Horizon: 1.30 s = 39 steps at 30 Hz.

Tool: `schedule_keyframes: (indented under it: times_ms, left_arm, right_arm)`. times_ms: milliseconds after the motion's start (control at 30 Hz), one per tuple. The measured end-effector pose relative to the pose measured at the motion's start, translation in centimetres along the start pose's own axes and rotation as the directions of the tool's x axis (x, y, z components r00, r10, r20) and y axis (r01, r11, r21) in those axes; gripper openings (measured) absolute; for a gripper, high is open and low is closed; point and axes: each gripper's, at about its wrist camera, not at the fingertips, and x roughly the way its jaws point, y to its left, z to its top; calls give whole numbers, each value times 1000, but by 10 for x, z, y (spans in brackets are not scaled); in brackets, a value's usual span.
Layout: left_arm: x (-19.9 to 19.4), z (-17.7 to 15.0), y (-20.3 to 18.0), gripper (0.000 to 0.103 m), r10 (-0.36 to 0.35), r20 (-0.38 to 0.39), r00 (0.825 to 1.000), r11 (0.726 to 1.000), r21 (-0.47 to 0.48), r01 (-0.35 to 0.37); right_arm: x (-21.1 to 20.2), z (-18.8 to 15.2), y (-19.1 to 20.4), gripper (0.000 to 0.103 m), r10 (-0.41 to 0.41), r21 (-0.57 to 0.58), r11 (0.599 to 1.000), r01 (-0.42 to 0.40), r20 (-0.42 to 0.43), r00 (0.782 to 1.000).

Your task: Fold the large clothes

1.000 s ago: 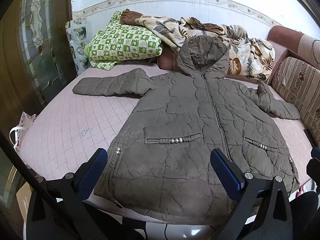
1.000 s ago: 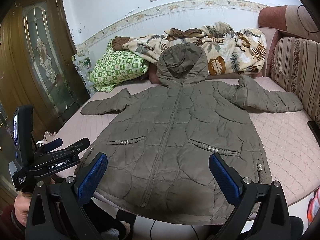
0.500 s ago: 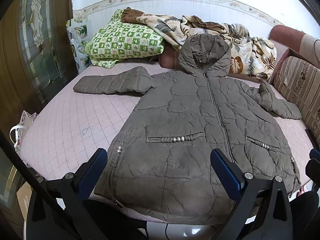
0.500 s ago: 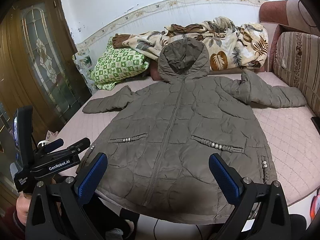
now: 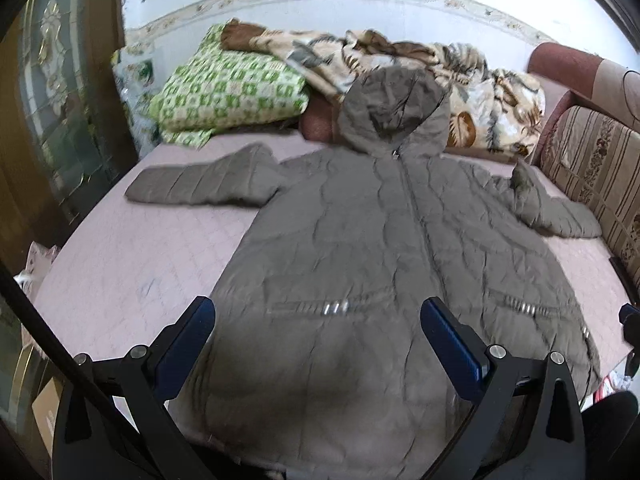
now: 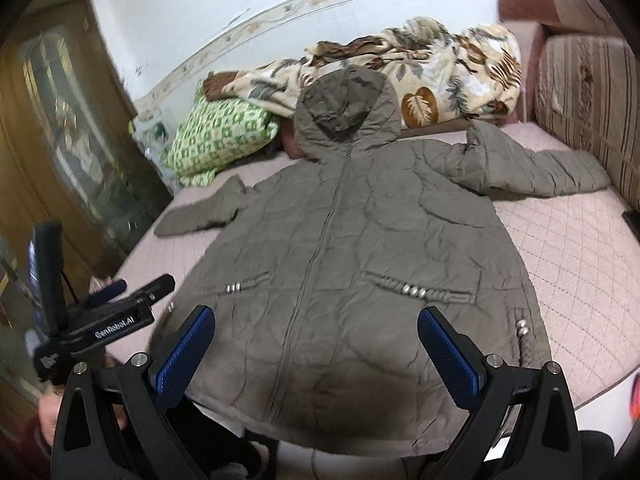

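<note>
An olive-brown quilted hooded jacket [image 5: 360, 240] lies face up and zipped on the pink bed, sleeves spread out, hood toward the wall. It also shows in the right wrist view [image 6: 344, 264]. My left gripper [image 5: 318, 342] is open and empty, hovering over the jacket's lower left part near the hem. My right gripper [image 6: 316, 344] is open and empty, over the lower middle of the jacket by the zipper. The left gripper's body shows at the left in the right wrist view [image 6: 100, 320].
A pink quilted mattress [image 5: 140, 264] carries the jacket. A green checked pillow [image 5: 224, 92] and a leaf-print blanket [image 5: 472, 80] lie at the head. A striped sofa back [image 5: 592, 176] runs along the right. A wooden glass door [image 6: 60, 140] stands left.
Both grippers have moved forward and lower over the jacket's hem; the jacket looks larger in both views. The right gripper has tilted. The jacket has not moved.
</note>
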Motion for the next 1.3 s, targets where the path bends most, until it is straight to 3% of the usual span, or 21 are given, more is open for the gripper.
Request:
schedule_keyframes:
  times_ms: [167,267,367,500,567,633,800,900,1067,1200,1300]
  left_arm:
    - [22,50,-26,102,-99,65,993,995,31,97]
    - [43,66,-46,102,-127,121,985,991,57,120]
    - [74,60,-55,102,-159,133,978,987,40,155]
    - [106,54,-62,102,-197,50,979,980,42,195]
    - [114,57,-61,102,-231,29,972,973,28,230]
    - [117,58,-62,102,-218,42,975,975,45,216]
    - [127,58,-66,102,-238,12,971,969,75,236]
    - [132,58,-67,102,-244,-3,970,967,78,244]
    - [142,56,-69,102,-240,-26,971,967,82,241]
    - [151,55,-72,102,-231,-46,972,968,87,235]
    - [156,54,-73,102,-227,-54,972,969,90,232]
  right_arm:
    - [-20,36,-67,103,6,195,981,-20,70,998]
    - [-32,53,-122,103,-27,340,940,-15,117,993]
    - [-45,67,-178,103,-88,474,881,-2,168,982]
    - [-47,88,-250,98,-194,595,802,58,167,967]
    - [-41,97,-282,84,-225,626,777,67,177,958]
    - [-28,108,-310,77,-268,642,759,112,150,952]
    - [12,127,-393,74,-364,740,650,173,103,926]
    - [36,134,-428,66,-385,776,601,192,70,920]
    - [66,146,-468,64,-486,796,527,298,-5,874]
    - [88,156,-489,64,-559,776,493,393,-64,827]
    - [104,160,-498,63,-585,757,486,437,-89,806]
